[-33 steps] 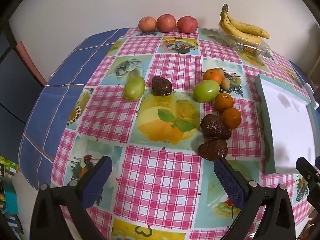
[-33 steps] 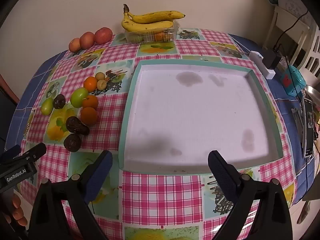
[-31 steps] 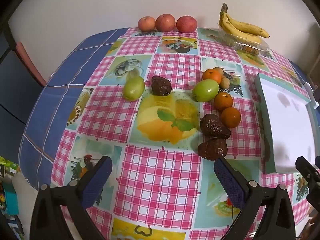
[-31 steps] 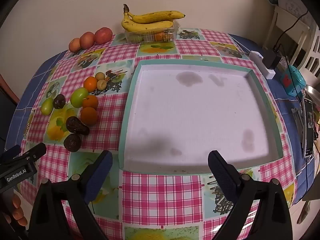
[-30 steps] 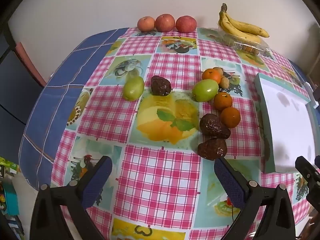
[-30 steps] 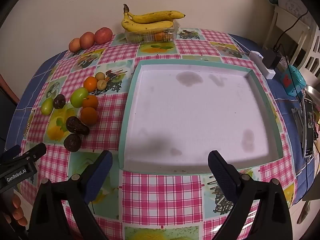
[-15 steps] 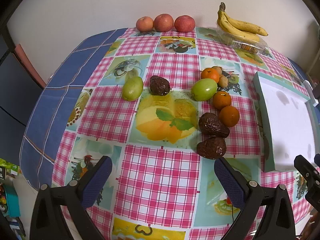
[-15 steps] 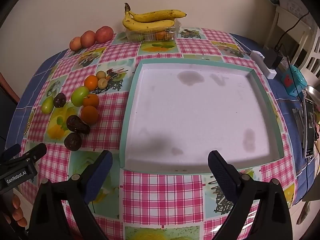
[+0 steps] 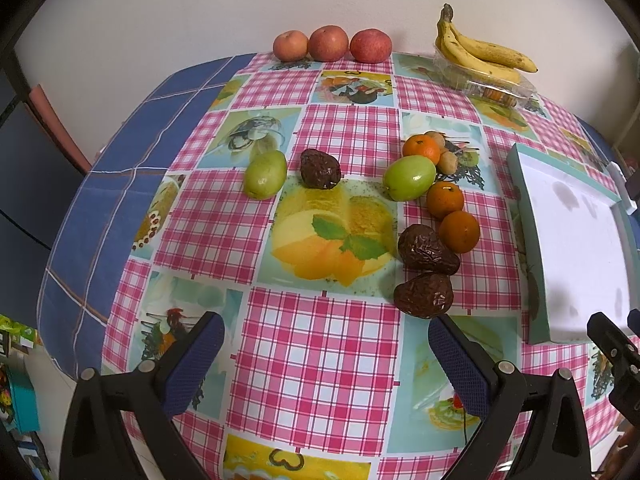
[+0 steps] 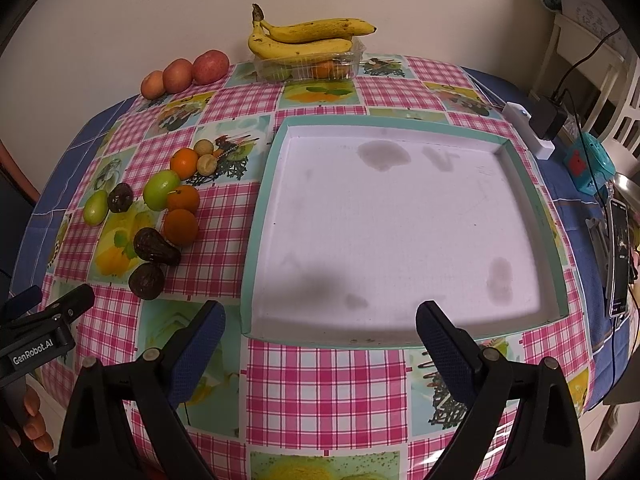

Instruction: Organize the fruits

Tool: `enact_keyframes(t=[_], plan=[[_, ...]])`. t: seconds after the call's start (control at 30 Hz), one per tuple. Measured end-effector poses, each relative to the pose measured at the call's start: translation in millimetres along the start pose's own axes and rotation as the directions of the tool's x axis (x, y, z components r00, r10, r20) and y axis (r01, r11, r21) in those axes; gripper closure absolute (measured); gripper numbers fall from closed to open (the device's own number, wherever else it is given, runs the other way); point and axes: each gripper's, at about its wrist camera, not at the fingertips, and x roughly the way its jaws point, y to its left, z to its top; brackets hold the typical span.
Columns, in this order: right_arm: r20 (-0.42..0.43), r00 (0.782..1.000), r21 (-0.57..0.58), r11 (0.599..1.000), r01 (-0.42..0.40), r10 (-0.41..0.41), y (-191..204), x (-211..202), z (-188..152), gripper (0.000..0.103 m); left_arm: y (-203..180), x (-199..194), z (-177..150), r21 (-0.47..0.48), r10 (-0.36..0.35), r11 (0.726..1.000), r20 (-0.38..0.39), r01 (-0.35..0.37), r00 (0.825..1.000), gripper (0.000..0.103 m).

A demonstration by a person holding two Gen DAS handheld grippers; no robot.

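Loose fruit lies on the checked tablecloth: two green fruits [image 9: 409, 178] [image 9: 265, 174], three oranges [image 9: 459, 231], three dark wrinkled avocados [image 9: 423, 294] and small brown fruits [image 9: 448, 161]. A white tray with a teal rim [image 10: 256, 216] lies empty to their right. My left gripper [image 9: 326, 360] is open and empty above the table's near edge, just short of the nearest avocado. My right gripper [image 10: 320, 344] is open and empty over the tray's near rim. The fruit cluster also shows in the right wrist view [image 10: 182, 229].
Three red apples [image 9: 330, 43] and bananas on a clear plastic box [image 9: 484, 56] stand at the far edge by the wall. A white adapter [image 10: 528, 130], a charger, a teal gadget and a phone [image 10: 618, 256] lie right of the tray.
The left gripper has crept slightly forward and left, so the fruit sits a little lower right in its view. The right gripper has hardly moved. Both stay open.
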Motion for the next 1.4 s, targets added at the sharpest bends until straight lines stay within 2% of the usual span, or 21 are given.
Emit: enact_keyframes(t=[1.4], plan=[[-0.002,1.0,0.0,1.0,0.0,0.0,2.1,-1.2,-0.9,0.007,-5.2,3.5,-0.8,0.0,-0.011,1.0,-0.006,0.011,1.0,0.0]])
